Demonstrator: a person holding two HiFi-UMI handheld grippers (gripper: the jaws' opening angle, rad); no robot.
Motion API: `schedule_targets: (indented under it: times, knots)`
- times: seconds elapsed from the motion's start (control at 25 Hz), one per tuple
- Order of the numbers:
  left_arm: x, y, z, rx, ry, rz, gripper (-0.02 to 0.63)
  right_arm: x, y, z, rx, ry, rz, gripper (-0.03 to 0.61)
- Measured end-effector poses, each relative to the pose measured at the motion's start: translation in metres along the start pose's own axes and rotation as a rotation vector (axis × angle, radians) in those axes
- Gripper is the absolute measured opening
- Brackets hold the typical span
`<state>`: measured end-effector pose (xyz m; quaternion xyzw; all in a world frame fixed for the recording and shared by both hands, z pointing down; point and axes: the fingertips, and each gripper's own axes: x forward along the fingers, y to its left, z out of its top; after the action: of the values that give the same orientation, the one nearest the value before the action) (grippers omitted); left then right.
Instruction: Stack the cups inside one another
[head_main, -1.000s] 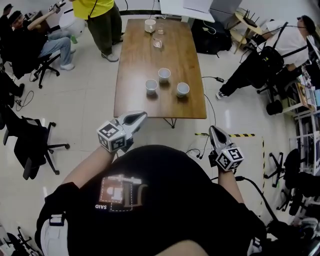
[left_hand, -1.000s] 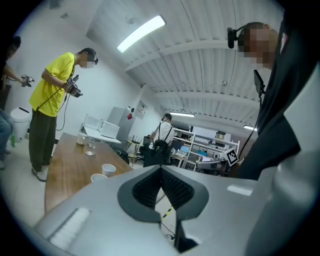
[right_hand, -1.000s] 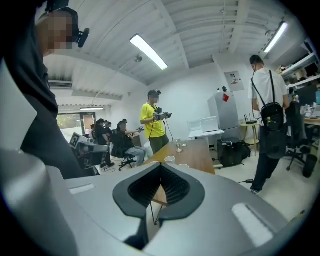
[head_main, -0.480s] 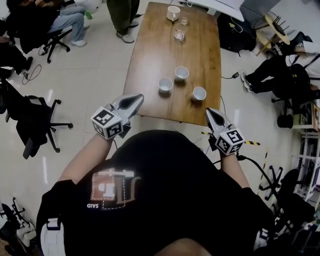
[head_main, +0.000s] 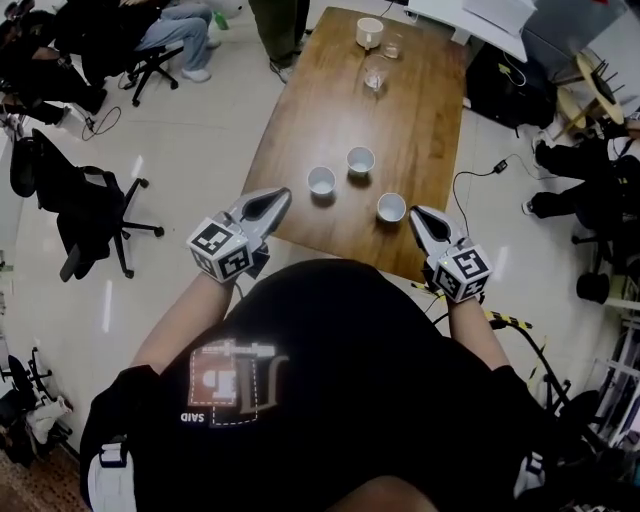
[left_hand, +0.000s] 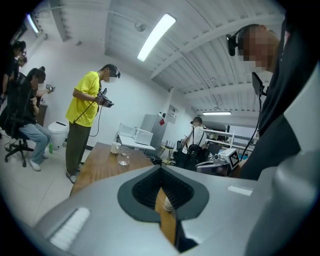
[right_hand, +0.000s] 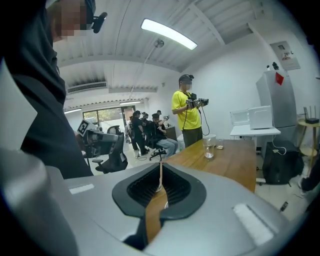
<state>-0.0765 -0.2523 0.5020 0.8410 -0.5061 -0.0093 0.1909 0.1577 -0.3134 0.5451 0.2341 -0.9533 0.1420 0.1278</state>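
Judging by how things lie, the stacking has not begun. Three white cups stand upright and separate on the table (head_main: 430, 130), none inside another. The left-hand cup (head_main: 321, 181) is ahead of the left gripper (head_main: 272, 199) and a little to its right. The right-hand cup (head_main: 391, 207) is just ahead of the right gripper (head_main: 417, 216), slightly to its left. The far cup (head_main: 360, 160) stands beyond and between those two, well ahead of both grippers. The three sit near each other without touching. Much farther ahead, at the table's far end, a mug (head_main: 369, 32) and a glass (head_main: 375, 78) stand apart from this group.

Neither gripper holds anything. The left gripper's jaws stand a narrow slit apart, and only the table and a distant cup show through the gap. The right gripper's jaws have just been opening and are likewise parted by a thin slit, with nothing between them. Both grippers hang at the near edge of the table, short of the cups.

All of the task is left, by my reading: widen the jaws, take one cup, lower it into a second, then nest that pair with the third. The right-hand cup, closest to a gripper, looks the likeliest first pick.
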Motion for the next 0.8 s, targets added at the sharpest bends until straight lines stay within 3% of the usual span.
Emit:
schedule_targets:
  times: [0.24,0.52,0.8]
  knots:
    - [0.008,0.020,-0.011,-0.010,0.040,-0.056,0.002,0.014,0.008,-0.017,0.010,0.035,-0.042,0.040]
    - [0.016,0.033,-0.022,0.004,0.077,-0.186,0.002,0.039,0.038,-0.036,-0.019,0.124,-0.092,0.051]
    - [-0.005,0.058,-0.016,-0.014,0.056,-0.152,0.002,0.088,0.065,-0.027,-0.063,0.163,-0.005,0.066]
